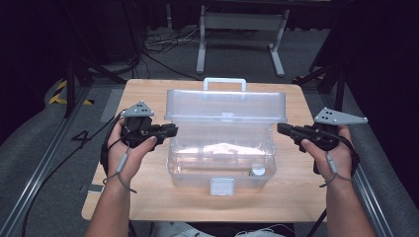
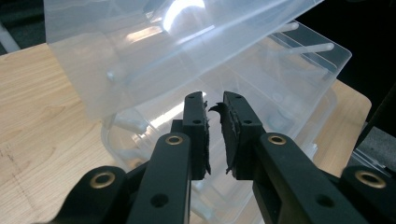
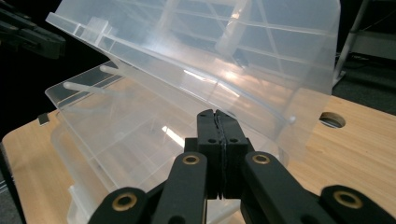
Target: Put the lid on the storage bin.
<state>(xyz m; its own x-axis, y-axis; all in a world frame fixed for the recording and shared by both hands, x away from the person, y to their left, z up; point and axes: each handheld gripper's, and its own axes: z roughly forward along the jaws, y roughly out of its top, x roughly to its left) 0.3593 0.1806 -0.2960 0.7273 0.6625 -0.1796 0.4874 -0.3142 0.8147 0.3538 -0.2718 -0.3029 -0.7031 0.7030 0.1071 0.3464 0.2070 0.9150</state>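
A clear plastic box (image 1: 221, 163) sits in the middle of the wooden table (image 1: 148, 94), its latch toward the near edge and its lid (image 1: 225, 106) propped up at a slant, handle toward the far edge. The left gripper (image 1: 170, 131) is at the box's left end, jaws narrowed to a slim gap with nothing between them. The right gripper (image 1: 281, 129) is at the box's right end, jaws pressed together and empty. A small round white-capped thing (image 1: 257, 171) lies inside the box near its front right corner.
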